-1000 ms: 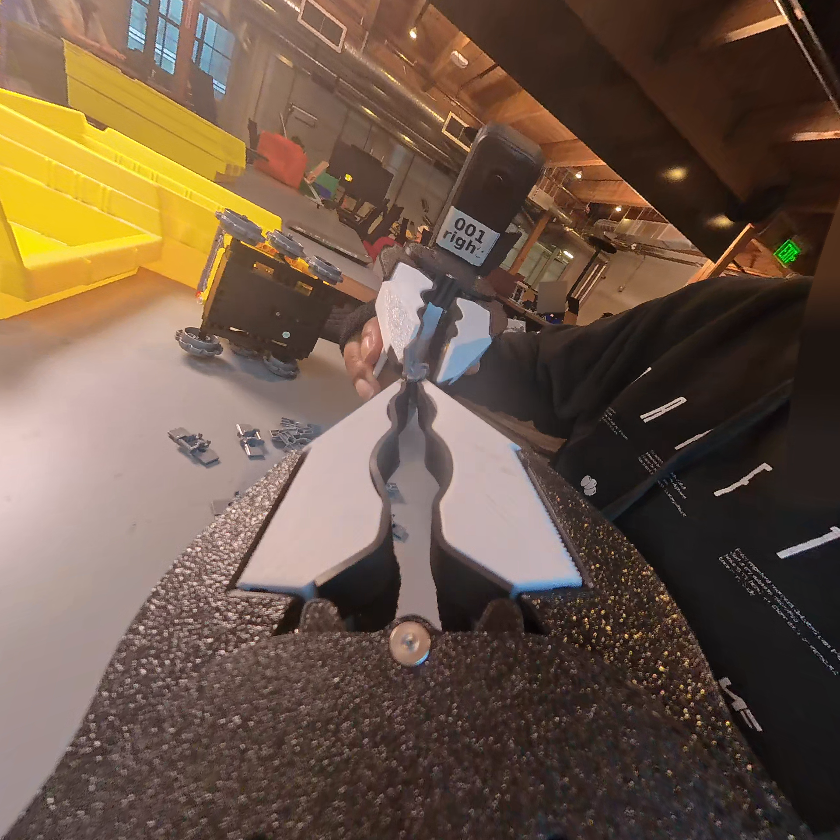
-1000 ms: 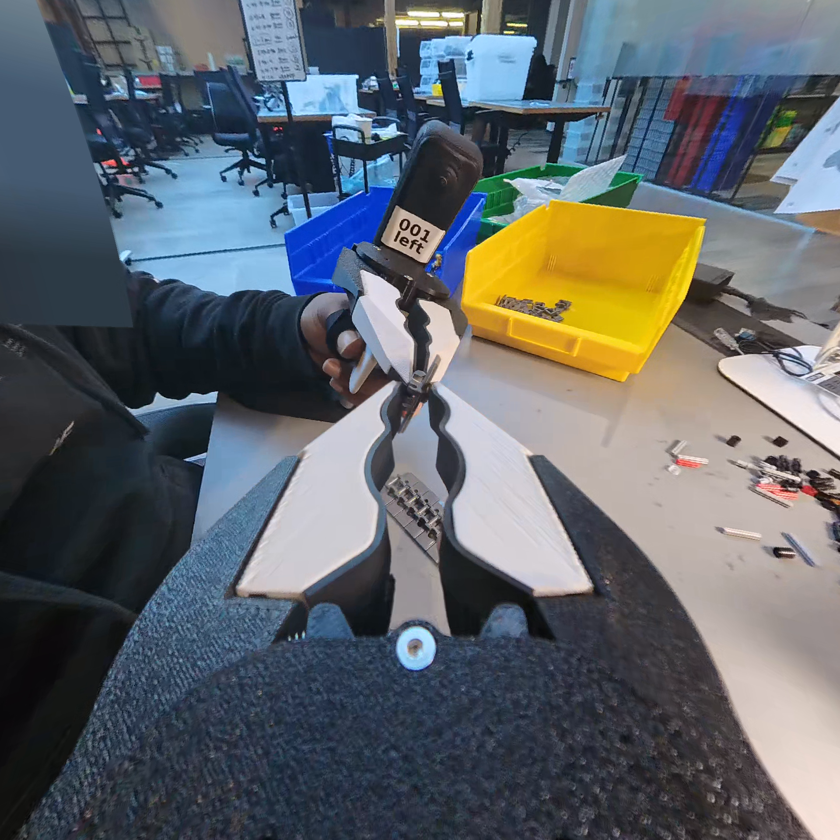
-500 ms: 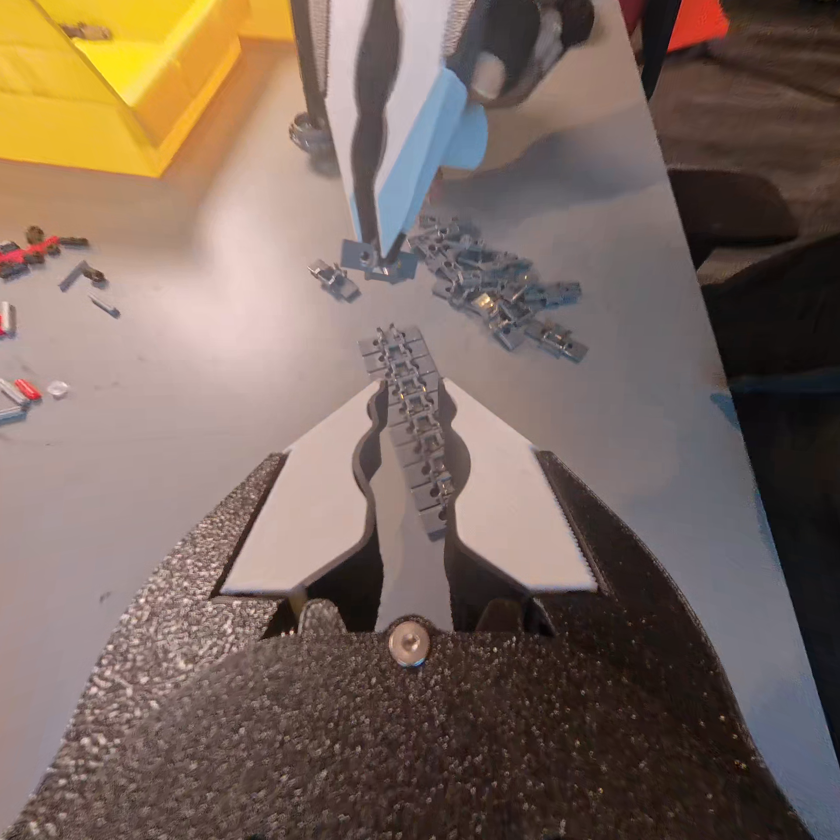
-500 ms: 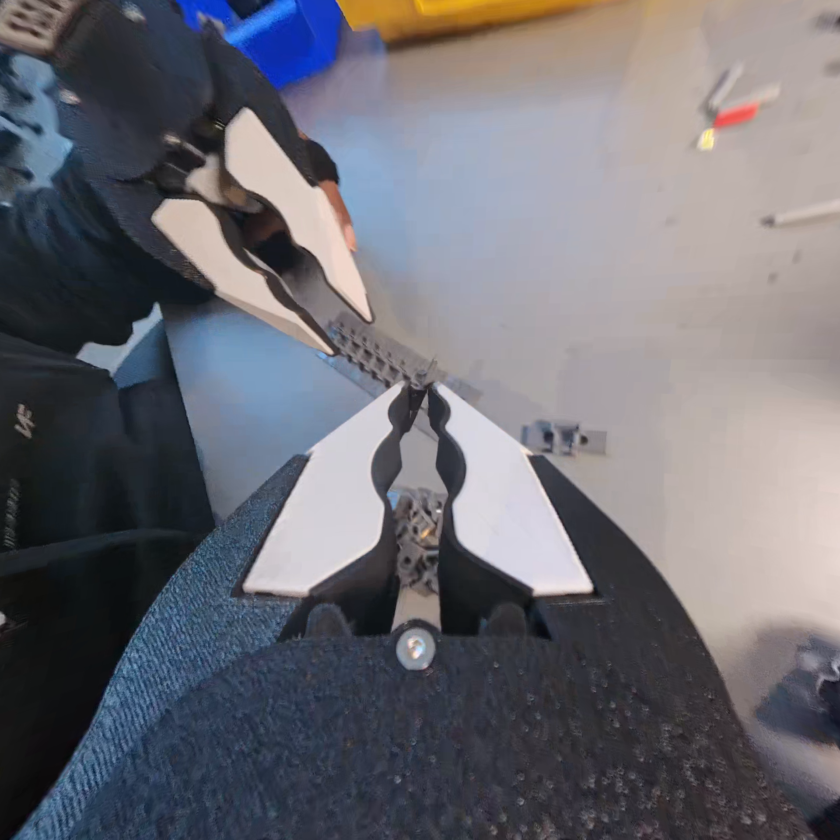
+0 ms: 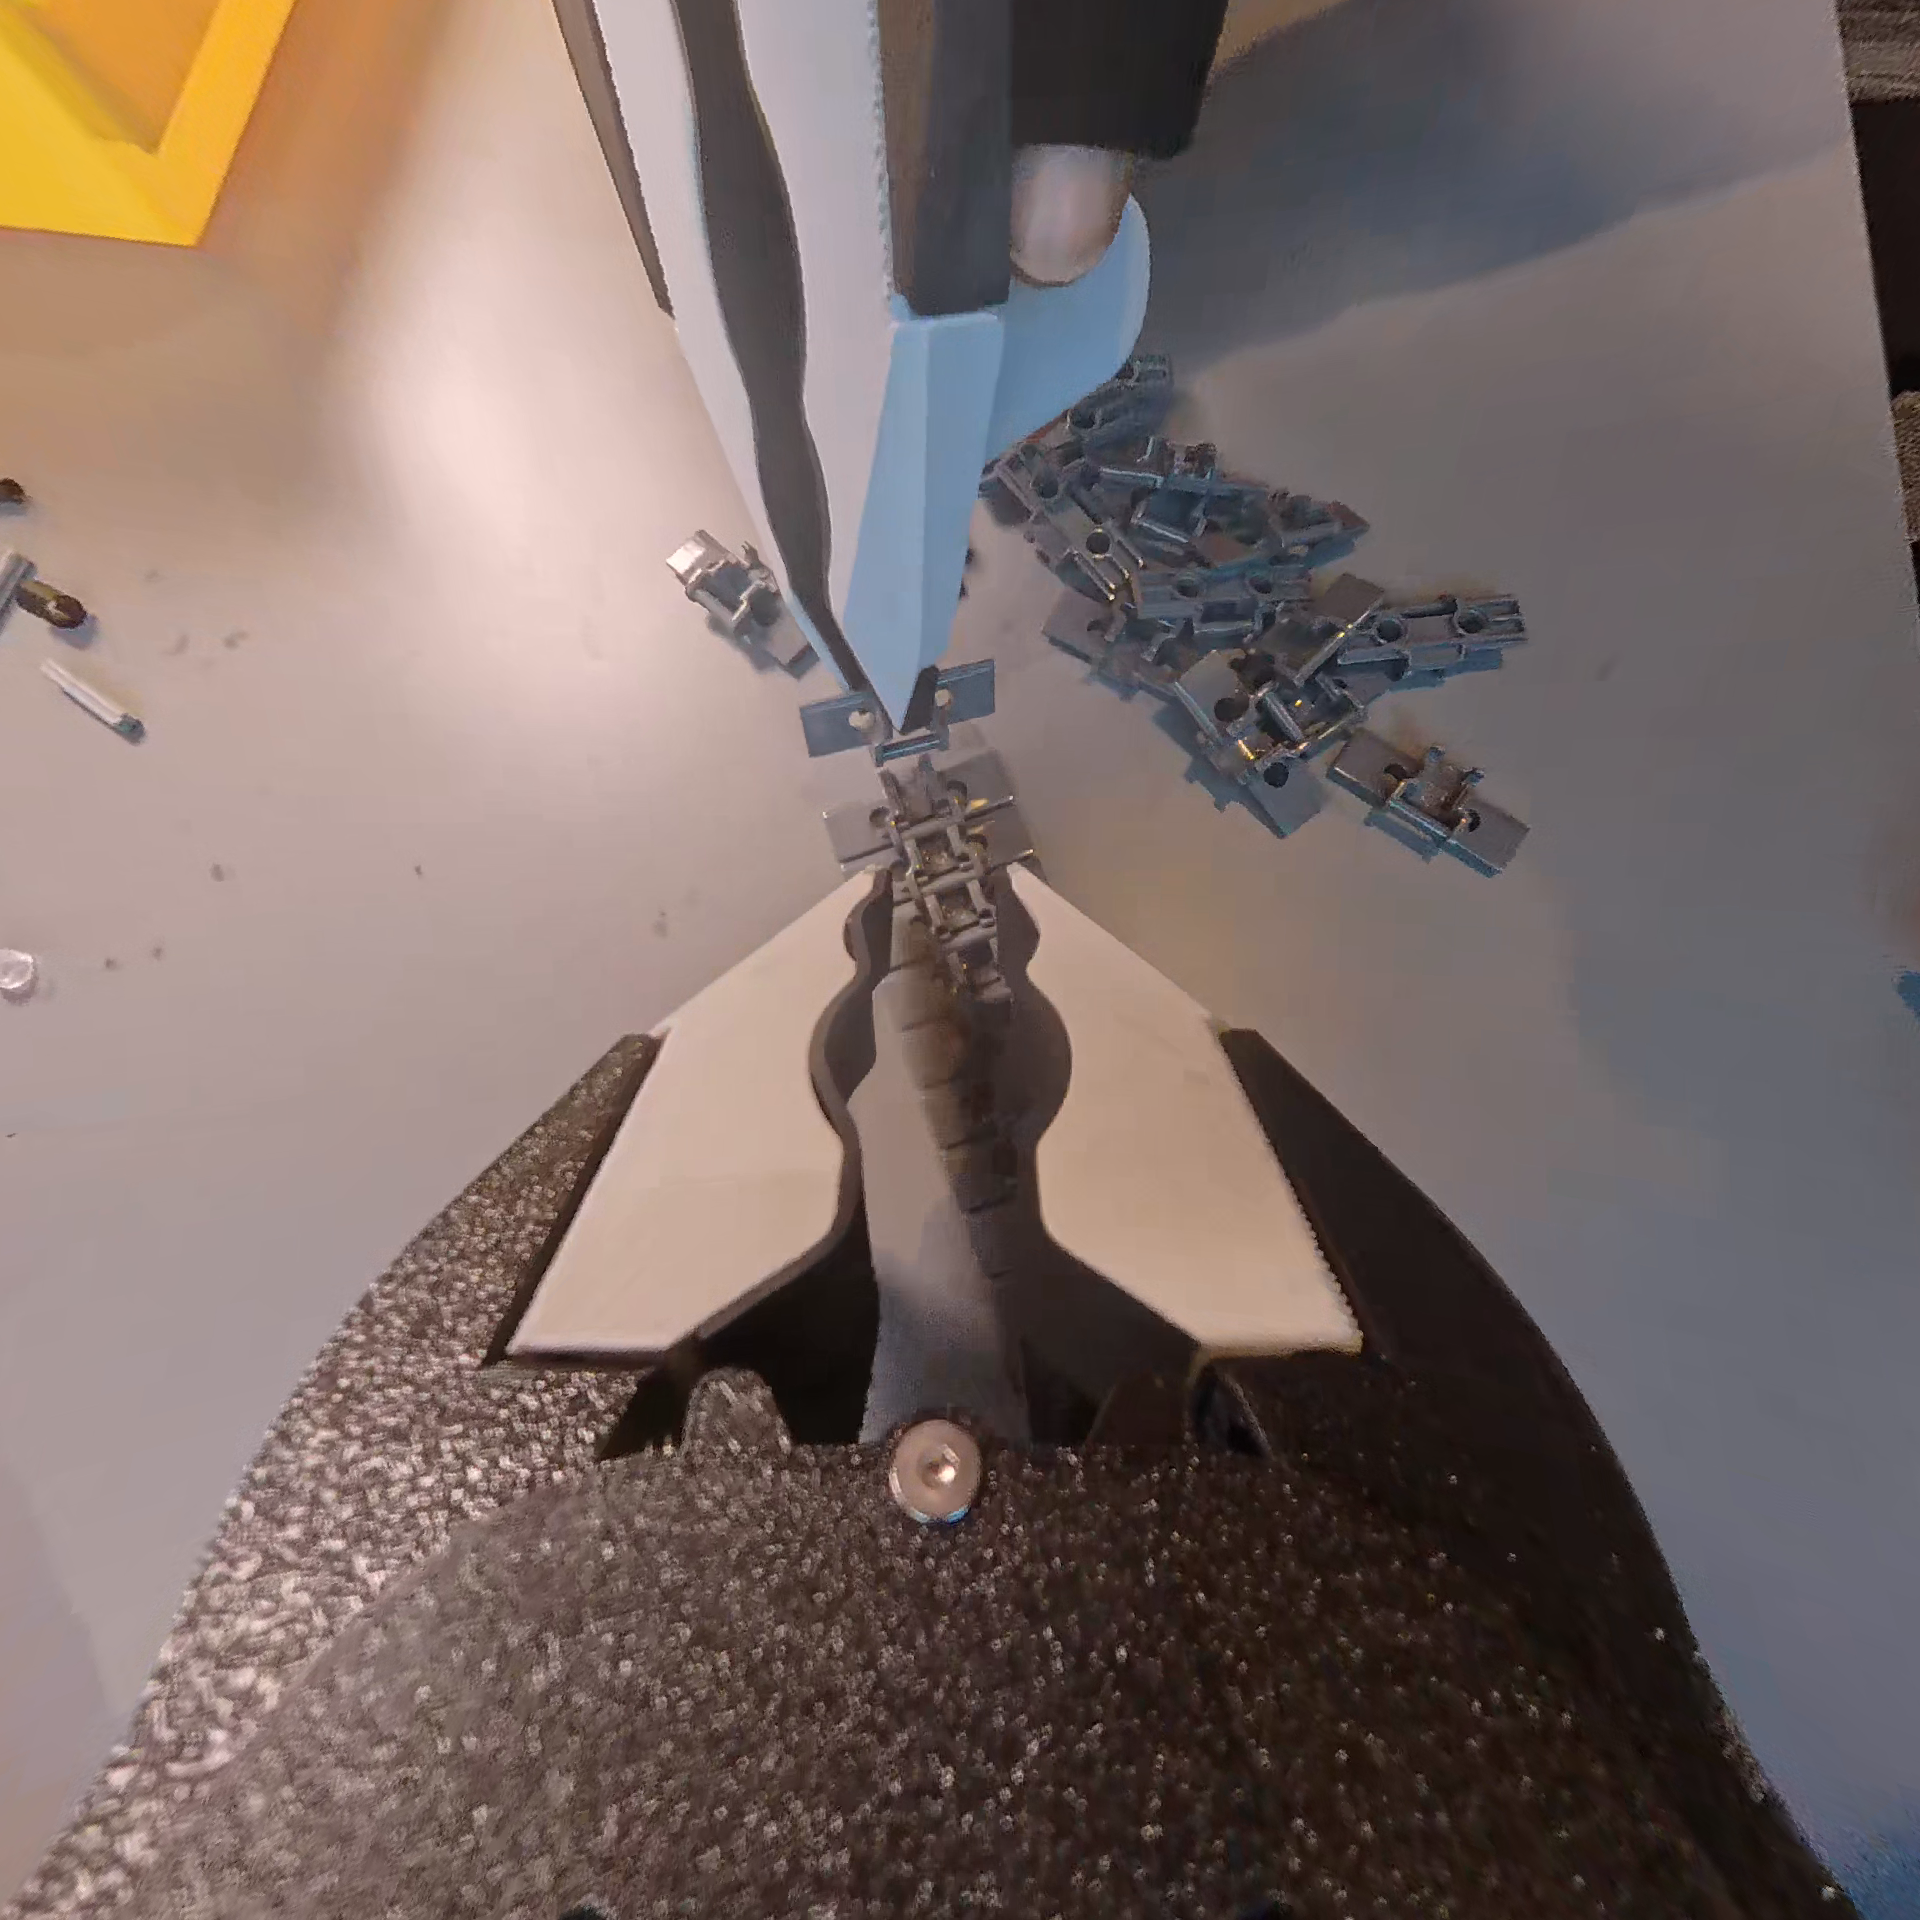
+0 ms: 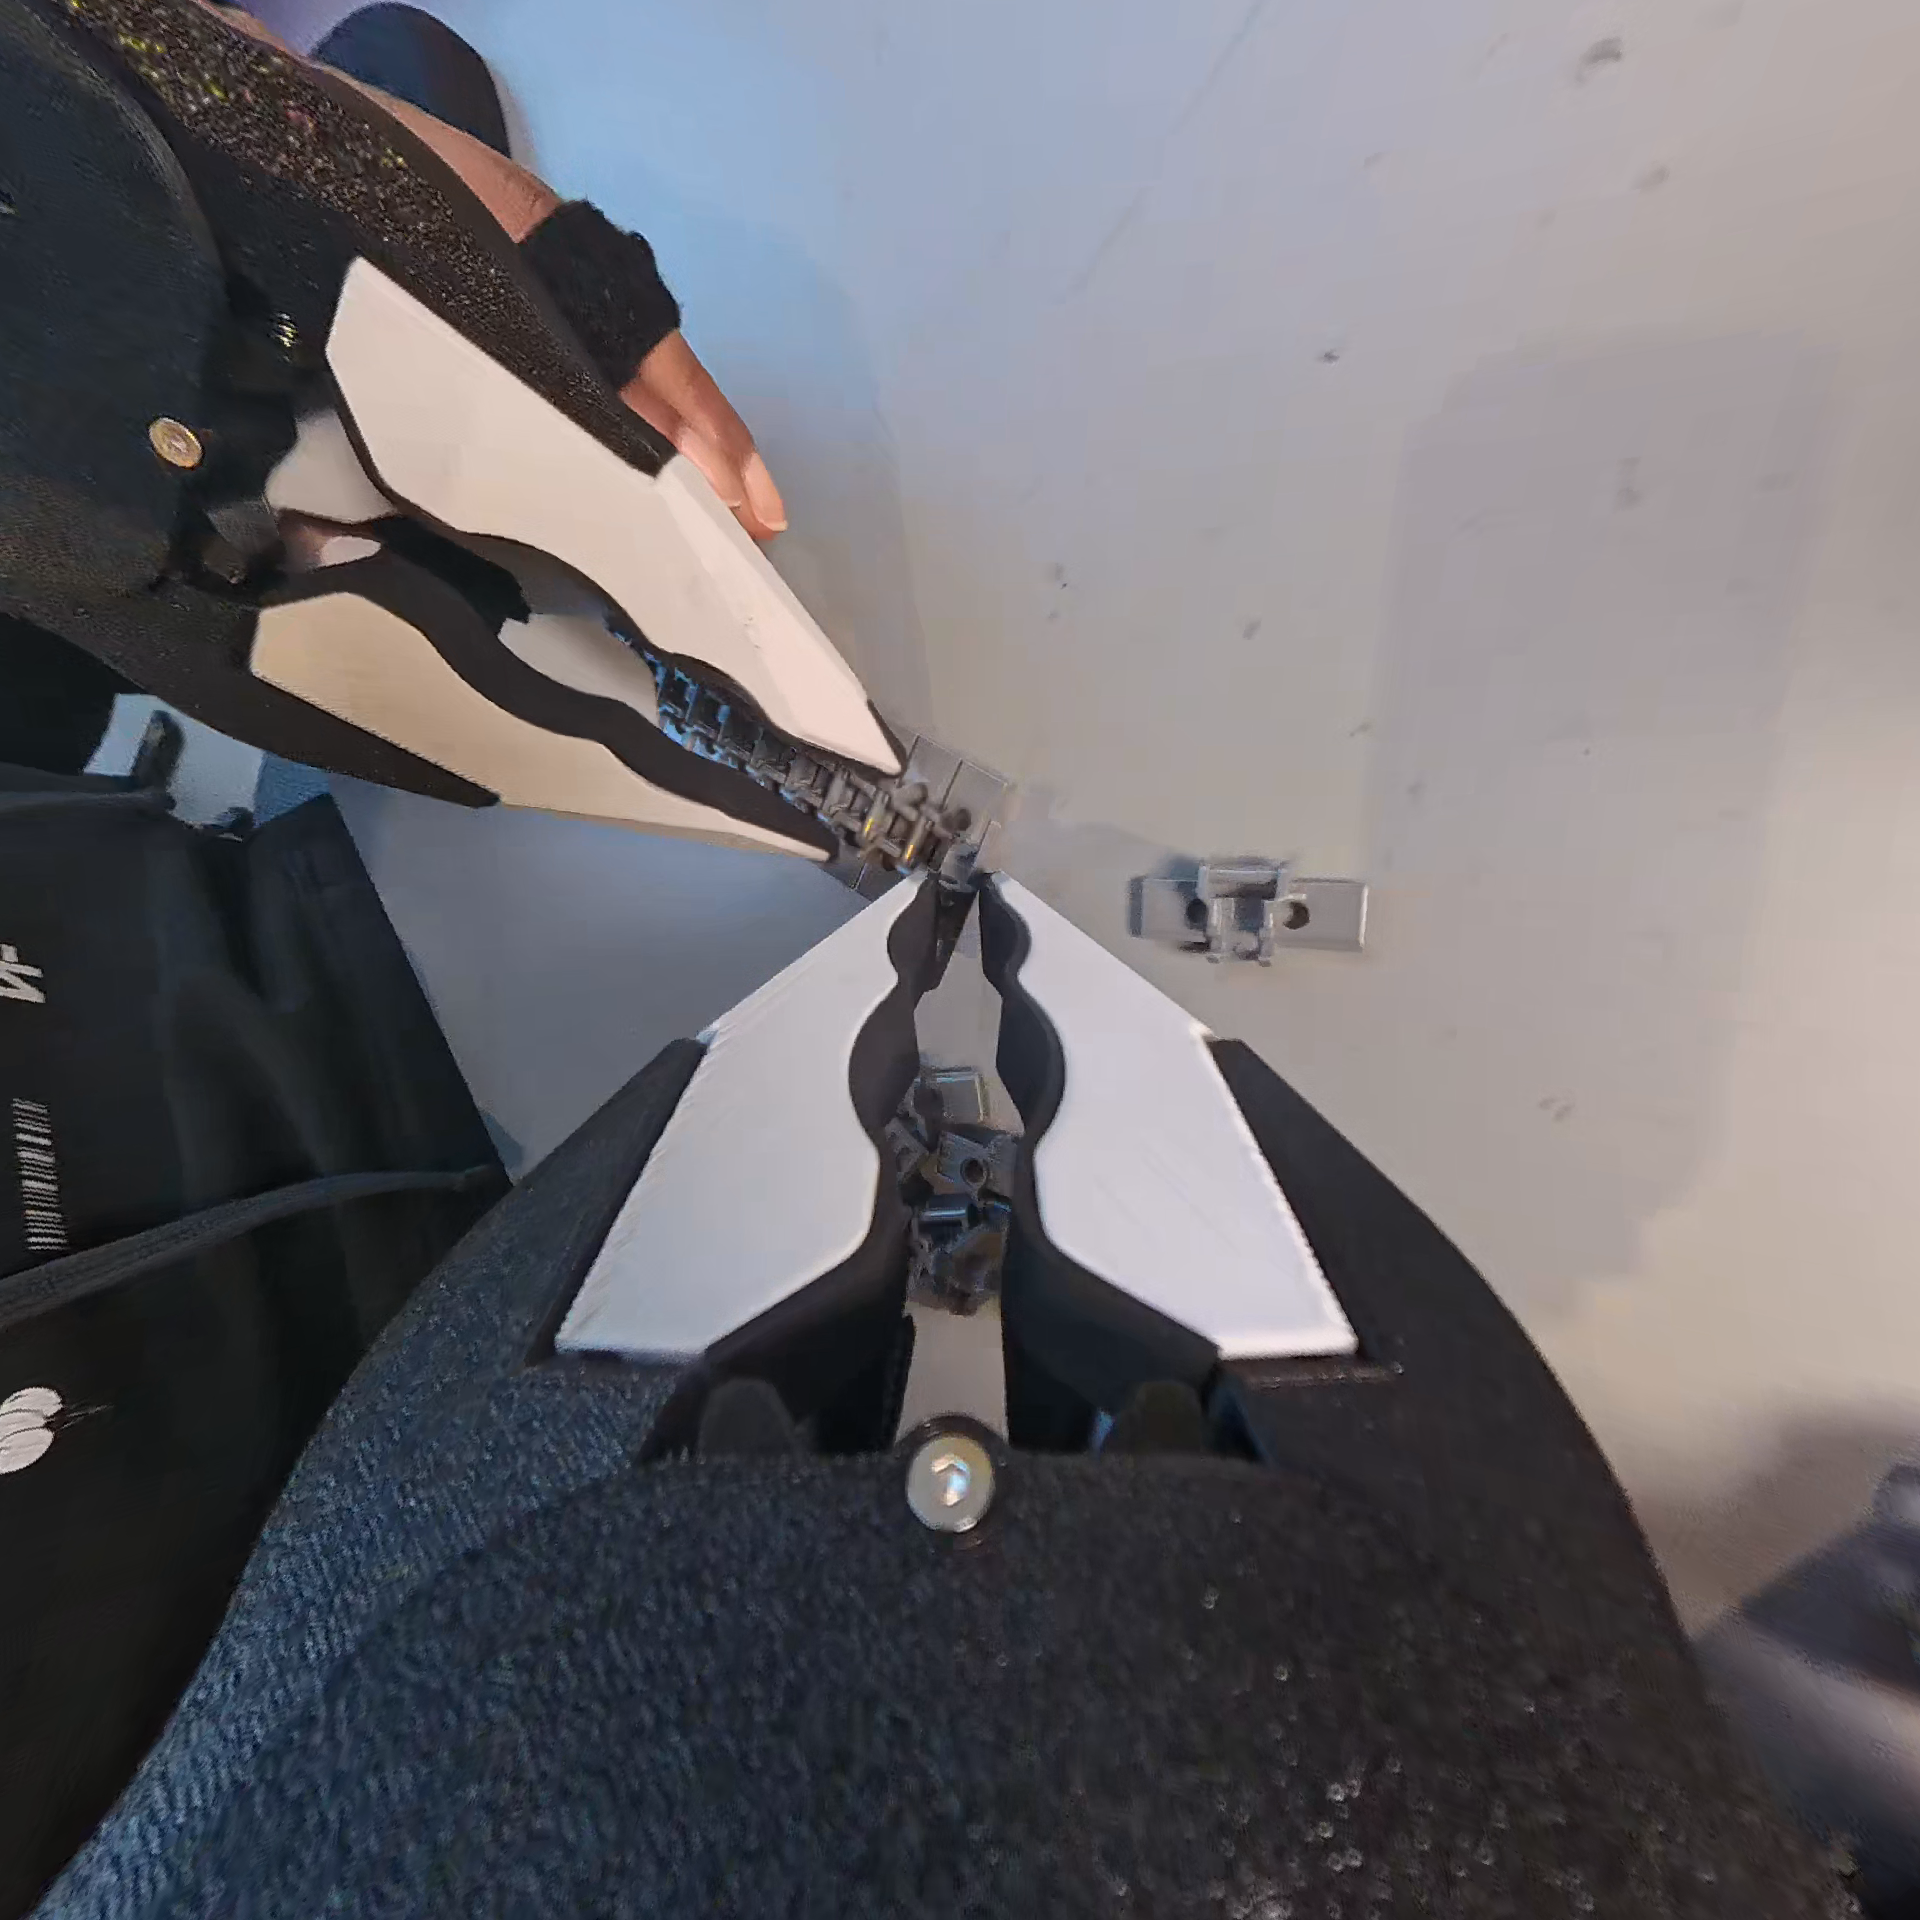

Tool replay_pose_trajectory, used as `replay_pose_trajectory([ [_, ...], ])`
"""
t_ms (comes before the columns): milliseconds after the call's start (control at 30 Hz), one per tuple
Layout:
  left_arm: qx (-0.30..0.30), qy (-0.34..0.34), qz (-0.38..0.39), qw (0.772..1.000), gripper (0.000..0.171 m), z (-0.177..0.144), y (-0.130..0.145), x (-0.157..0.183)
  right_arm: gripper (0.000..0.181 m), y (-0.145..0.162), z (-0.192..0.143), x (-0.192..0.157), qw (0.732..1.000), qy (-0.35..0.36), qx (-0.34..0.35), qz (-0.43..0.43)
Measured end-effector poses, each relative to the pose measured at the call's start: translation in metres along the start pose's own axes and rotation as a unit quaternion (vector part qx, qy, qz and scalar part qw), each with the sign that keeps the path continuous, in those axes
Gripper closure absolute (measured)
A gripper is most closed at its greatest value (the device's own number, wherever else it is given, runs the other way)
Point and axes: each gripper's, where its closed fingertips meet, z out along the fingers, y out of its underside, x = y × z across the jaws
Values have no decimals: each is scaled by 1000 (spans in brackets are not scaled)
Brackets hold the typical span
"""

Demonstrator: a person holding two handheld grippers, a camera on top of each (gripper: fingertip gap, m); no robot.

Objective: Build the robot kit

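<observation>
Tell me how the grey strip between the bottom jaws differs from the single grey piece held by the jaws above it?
The assembled chain is many grey links joined in a row; the held link is one piece. The chain runs back between the left gripper jaws, which close around it; the held link is pinched at the tip of the right gripper. The chain lies lengthwise; the link sits crosswise beyond its end. Both match the loose pile.

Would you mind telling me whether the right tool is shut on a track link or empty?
Shut on a link: the right tool pinches a single grey link at its tips, just beyond the chain end.
</observation>
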Motion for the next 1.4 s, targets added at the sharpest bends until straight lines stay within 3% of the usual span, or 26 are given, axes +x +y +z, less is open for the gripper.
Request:
replay_pose_trajectory([
  [300, -7, 1, -21, 1000, 155, 5, 2, 0, 175, -1, 6, 2, 1000, 8, -26, 6],
  [800, -11, -39, -39, 998, 158, 5, 2, 4, 175, 4, 12, 6, 985, 137, -76, -78],
  [1133, -5, -36, -39, 999, 158, 3, 5, 5, 171, 0, 12, 4, 990, 114, -33, -81],
  [1300, 1, -17, -45, 999, 158, -1, 9, 11, 160, -21, -14, 3, 994, 69, 57, -69],
  [1400, -1, -12, -43, 999, 158, -2, 9, 13, 159, -11, -27, 24, 983, 134, 28, -124],
])
